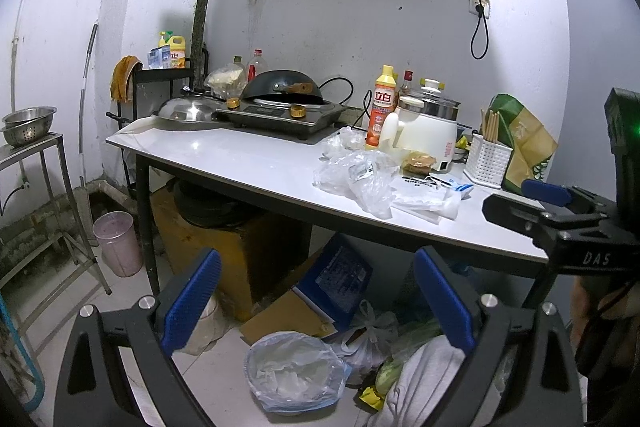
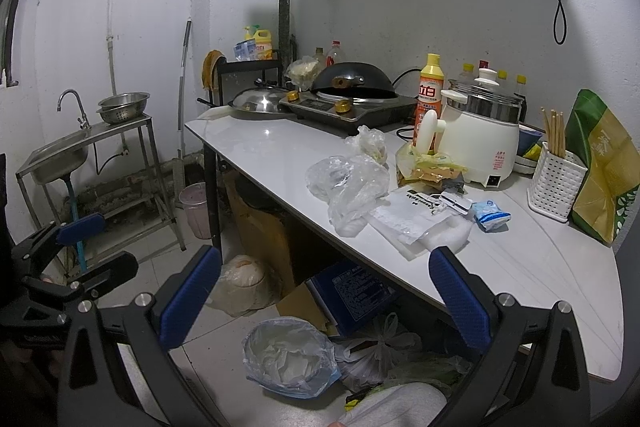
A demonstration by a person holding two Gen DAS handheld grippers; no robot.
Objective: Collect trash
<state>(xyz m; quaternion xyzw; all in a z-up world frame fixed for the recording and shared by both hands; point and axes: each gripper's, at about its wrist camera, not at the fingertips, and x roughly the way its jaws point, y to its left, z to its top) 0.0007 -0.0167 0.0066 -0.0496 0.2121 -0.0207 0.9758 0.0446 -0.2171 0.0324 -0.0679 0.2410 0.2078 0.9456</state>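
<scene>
Trash lies on the white table [image 1: 248,163] [image 2: 532,267]: crumpled clear plastic bags [image 1: 356,177] [image 2: 352,187], a flat white wrapper [image 1: 424,199] [image 2: 416,223], a small blue packet [image 2: 490,215] and a yellow wrapper [image 2: 430,167]. A bin lined with a blue bag [image 1: 294,373] [image 2: 290,357] stands on the floor below the table's front edge. My left gripper [image 1: 320,303] is open and empty, in front of the table above the bin. My right gripper [image 2: 326,301] is open and empty, also short of the table edge; it shows at the right of the left wrist view [image 1: 532,203].
On the table stand a stove with a wok [image 2: 352,87], a pot lid [image 2: 258,103], a detergent bottle [image 2: 430,91], a white cooker [image 2: 480,135], a chopstick holder [image 2: 554,179] and a green-yellow bag [image 2: 604,163]. A sink stand [image 2: 60,155], pink bucket [image 1: 118,243] and boxes [image 2: 352,295] sit around.
</scene>
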